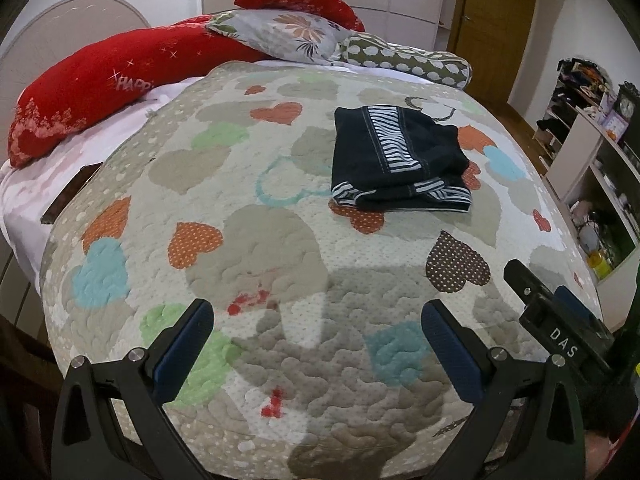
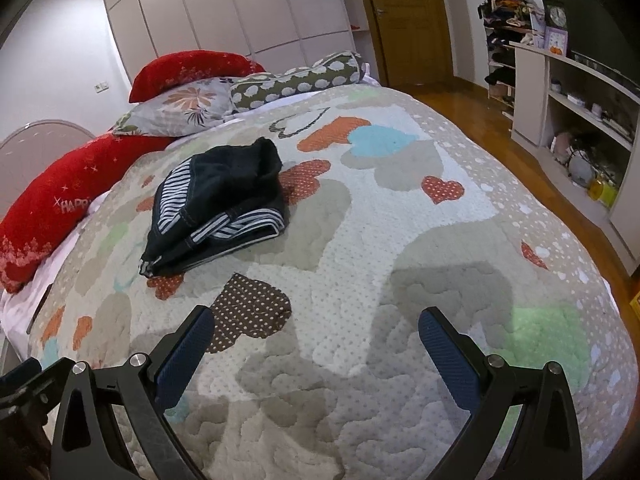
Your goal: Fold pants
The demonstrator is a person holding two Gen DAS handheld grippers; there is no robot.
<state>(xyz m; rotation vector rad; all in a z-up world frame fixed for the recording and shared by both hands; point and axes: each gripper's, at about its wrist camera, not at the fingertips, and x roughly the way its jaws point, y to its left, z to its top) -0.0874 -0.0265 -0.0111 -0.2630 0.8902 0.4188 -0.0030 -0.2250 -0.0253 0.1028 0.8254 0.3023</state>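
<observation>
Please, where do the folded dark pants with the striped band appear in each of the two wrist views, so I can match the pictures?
Left wrist view: the folded pants lie on the quilt, right of centre, in the upper half.
Right wrist view: the pants lie left of centre, above the middle.
Shared landmark: the brown dotted heart on the quilt, just nearer the camera than the pants in both views.

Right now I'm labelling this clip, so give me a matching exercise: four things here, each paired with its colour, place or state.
Things:
1. pants
2. left gripper
3. long pillow
4. bolster

Descriptions:
A. red, lettered
B. folded on the quilt
C. open, holding nothing
D. olive with white spots

Pairs: 1-B, 2-C, 3-A, 4-D
</observation>
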